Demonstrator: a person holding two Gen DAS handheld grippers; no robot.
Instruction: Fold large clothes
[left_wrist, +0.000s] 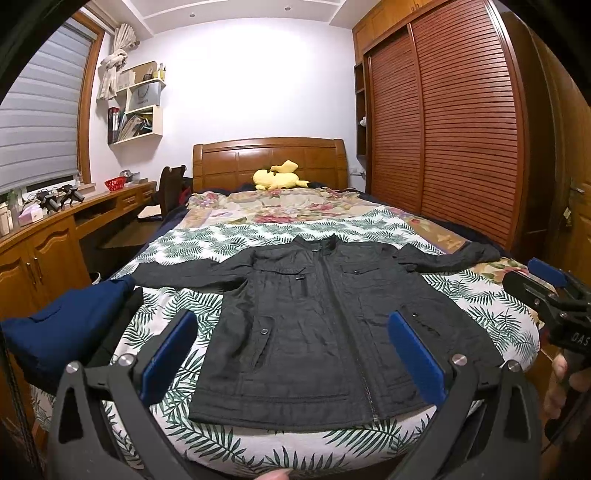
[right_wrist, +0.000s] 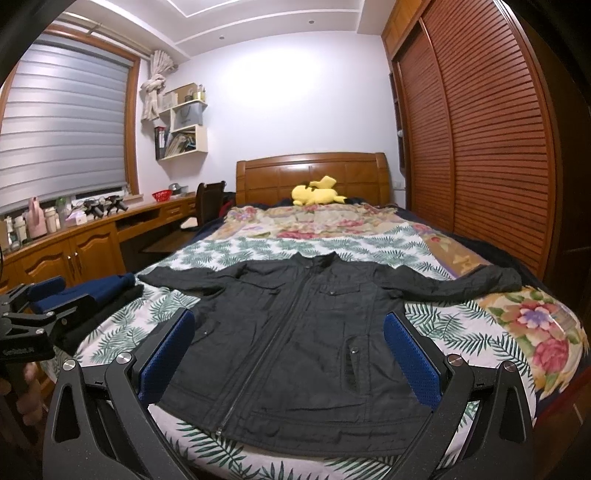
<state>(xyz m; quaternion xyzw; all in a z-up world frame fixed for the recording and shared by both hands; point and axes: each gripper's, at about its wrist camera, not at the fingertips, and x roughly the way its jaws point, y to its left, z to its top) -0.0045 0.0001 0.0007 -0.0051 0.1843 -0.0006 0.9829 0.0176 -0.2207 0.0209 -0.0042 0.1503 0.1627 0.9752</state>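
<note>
Both grippers, left (left_wrist: 291, 350) and right (right_wrist: 290, 349), spread wide, empty; black jacket (left_wrist: 321, 328) flat at frame centre on bed (left_wrist: 229, 439).

The left gripper (left_wrist: 291, 343) has its two blue fingers (left_wrist: 170, 354) spread wide apart. Nothing is between them. It is held up in the air and points forward. A bit of the person's finger shows at the bottom of the left view, under the gripper.

The right gripper (right_wrist: 288, 347) is wide apart too, with nothing in its blue fingers (right_wrist: 410, 362). It also floats in the air and points forward.

The two grippers are side by side. Each one shows at the edge of the other's view. A hand (left_wrist: 565, 384) holds the right gripper's handle from below.
</note>
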